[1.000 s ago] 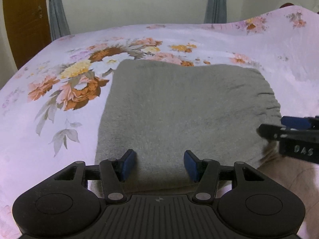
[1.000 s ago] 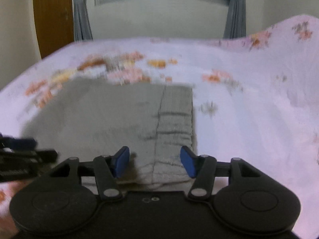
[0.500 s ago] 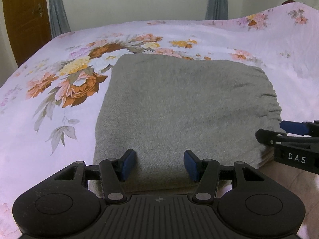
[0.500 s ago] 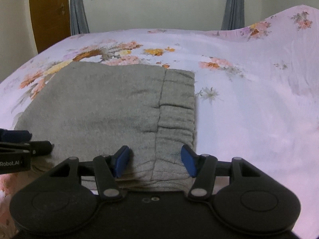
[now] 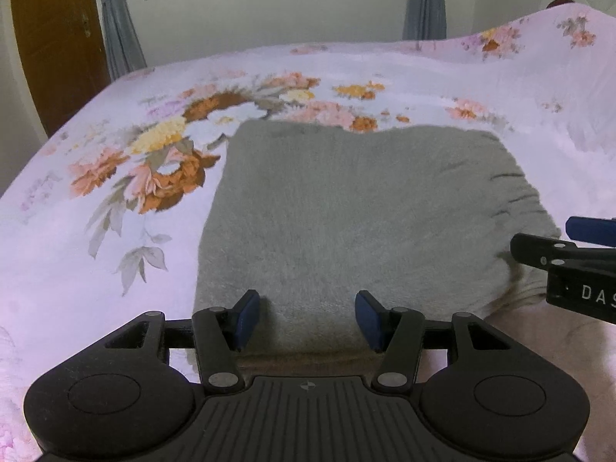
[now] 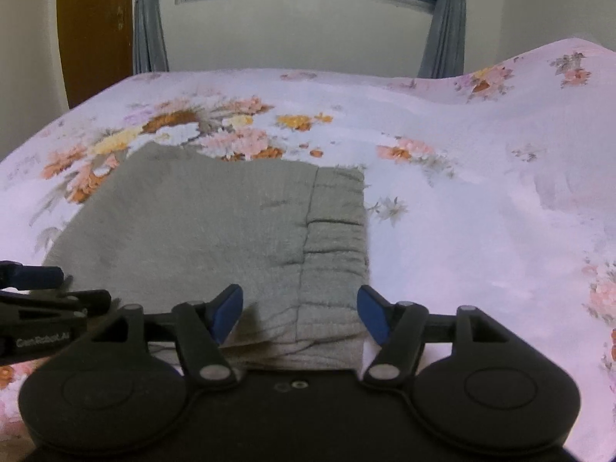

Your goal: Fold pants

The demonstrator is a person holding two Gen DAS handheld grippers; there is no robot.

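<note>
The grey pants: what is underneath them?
The folded grey pants lie on a floral bedspread that shows all around them. The flowers directly beneath, and any inner folded layers, are covered.

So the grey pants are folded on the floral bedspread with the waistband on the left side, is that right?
Not quite. The folded grey pants do lie on the floral bedspread, but the gathered waistband is on the right side, as the right wrist view shows.
</note>
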